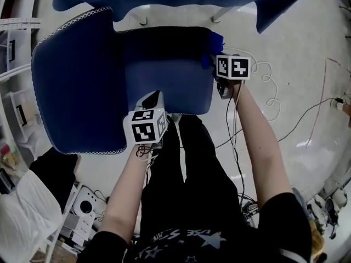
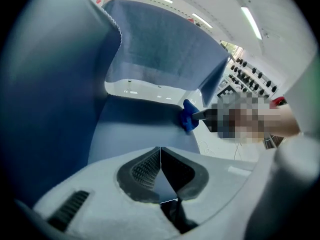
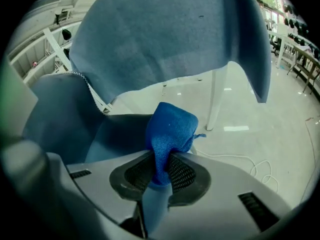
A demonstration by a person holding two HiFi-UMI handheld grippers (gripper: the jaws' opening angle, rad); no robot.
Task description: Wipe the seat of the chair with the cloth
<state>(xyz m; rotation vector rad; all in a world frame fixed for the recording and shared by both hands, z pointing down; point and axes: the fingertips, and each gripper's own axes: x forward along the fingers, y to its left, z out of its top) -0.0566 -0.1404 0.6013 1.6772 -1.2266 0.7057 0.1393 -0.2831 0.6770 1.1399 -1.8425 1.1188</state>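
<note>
Claws, two: right claw [image 3: 161, 163] tight on one blue cloth [image 3: 170, 126] at one chair seat [image 1: 164, 75] edge, left claw [image 2: 160, 156] closed.

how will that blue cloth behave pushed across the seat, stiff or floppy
Likely floppy: the cloth bunches into a soft wad beyond the right gripper. Probably light, as a narrow pinch holds it. Its woven texture may drag on the seat.

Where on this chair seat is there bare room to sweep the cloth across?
The middle of the seat is bare, from the draped blue cover on the left to the cloth in the right gripper. Crowded: the right edge, and the front edge where the left gripper sits.
</note>
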